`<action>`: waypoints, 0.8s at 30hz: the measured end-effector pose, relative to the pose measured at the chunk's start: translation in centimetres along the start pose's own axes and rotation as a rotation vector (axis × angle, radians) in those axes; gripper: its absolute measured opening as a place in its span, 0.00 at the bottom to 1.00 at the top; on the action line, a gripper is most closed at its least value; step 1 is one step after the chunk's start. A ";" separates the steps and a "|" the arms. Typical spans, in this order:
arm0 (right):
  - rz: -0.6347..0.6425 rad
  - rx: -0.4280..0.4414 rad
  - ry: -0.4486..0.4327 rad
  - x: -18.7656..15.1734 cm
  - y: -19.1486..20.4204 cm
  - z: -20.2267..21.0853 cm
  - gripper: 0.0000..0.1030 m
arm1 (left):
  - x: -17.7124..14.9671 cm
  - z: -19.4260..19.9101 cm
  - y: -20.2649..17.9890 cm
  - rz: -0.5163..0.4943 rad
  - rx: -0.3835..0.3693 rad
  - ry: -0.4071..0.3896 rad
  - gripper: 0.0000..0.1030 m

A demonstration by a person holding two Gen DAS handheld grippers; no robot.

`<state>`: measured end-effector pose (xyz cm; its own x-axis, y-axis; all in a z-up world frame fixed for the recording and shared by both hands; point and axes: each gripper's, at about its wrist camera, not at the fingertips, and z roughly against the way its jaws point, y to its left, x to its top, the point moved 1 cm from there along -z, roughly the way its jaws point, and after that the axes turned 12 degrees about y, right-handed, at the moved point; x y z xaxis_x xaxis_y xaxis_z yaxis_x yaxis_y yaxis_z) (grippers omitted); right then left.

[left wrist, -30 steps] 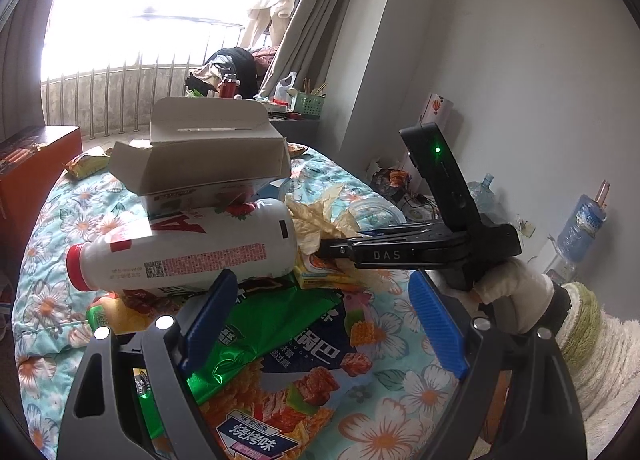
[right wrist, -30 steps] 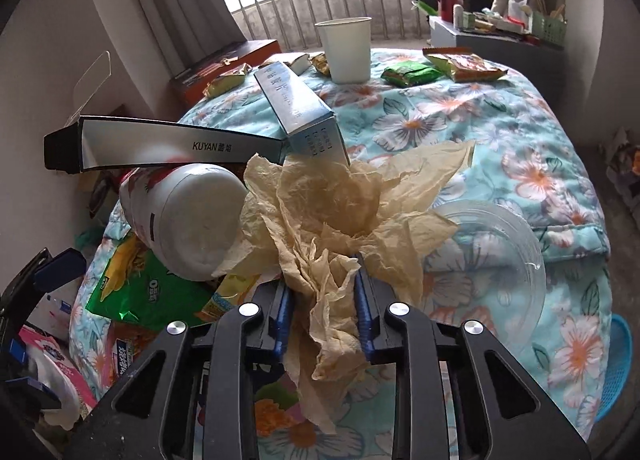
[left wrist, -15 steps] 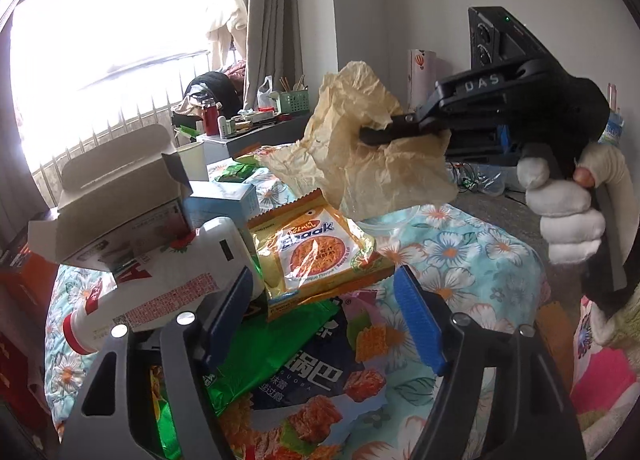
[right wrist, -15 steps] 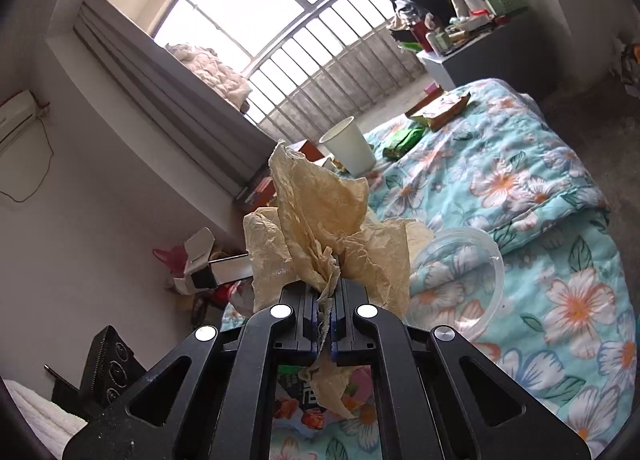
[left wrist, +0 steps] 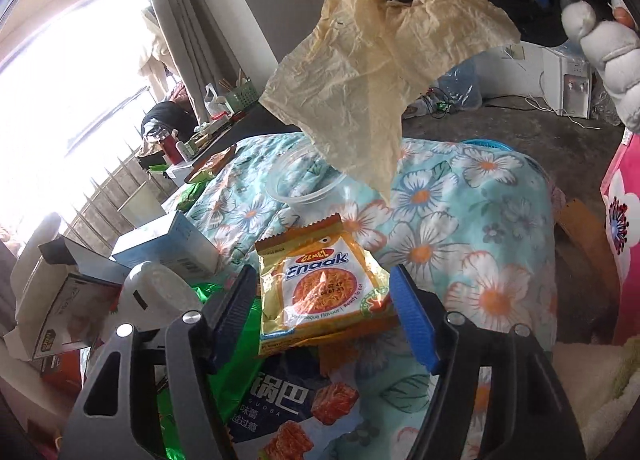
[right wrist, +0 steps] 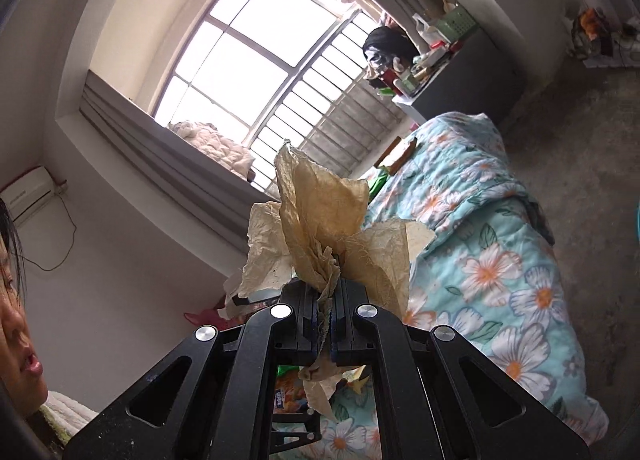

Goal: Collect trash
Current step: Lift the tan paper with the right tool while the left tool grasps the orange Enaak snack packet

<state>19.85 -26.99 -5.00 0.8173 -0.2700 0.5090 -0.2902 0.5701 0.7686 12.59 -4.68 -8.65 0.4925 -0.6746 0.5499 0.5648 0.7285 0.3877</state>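
We hold the right tongs clamped tight on the crumpled tan paper, which fans out above the closed fingers with a strip dangling below them. A second ago that paper lay among the litter on the bed, just ahead of these tongs and only loosely pinched; now it hangs in the air, clear of the quilt, with the window behind it. From the left wrist view the same paper hangs high above and ahead of the left tongs, gripped by the right tongs' black tip at the top right, where our gloved hand shows.

Our left tongs are closing but grip nothing. Their blue pads stand on either side of the yellow Enaak noodle packet, which lies between them on the pile and touches neither pad that we can see. A second ago the white bottle lay across the view just beyond these tongs; now it sits off to their left, beside the open cardboard boxes. The clear plastic lid rests on the quilt beyond the packet, under the hanging paper. The dark snack bag lies directly beneath the left tongs.
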 end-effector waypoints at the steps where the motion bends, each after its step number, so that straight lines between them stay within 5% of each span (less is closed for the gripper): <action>1: -0.019 -0.004 0.000 -0.5 -0.5 0.5 0.03 | -0.1 -0.2 -0.5 -0.026 -0.005 0.009 0.65; 10: -0.207 -0.020 0.022 -4.3 -5.9 2.4 0.03 | -0.5 -3.0 -2.9 -0.140 0.032 0.118 0.63; 19: -0.219 -0.020 0.007 -5.1 -6.3 3.8 0.03 | 0.5 -3.4 -3.7 -0.153 0.006 0.128 0.22; 24: -0.204 -0.013 -0.009 -5.3 -6.3 4.6 0.03 | 0.6 -1.9 -3.8 -0.151 0.040 0.094 0.17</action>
<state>15.03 -32.71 -10.76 0.8543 -0.3876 0.3463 -0.1125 0.5126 0.8512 12.00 -8.06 -11.20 0.4651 -0.7832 0.4127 0.6110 0.6213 0.4905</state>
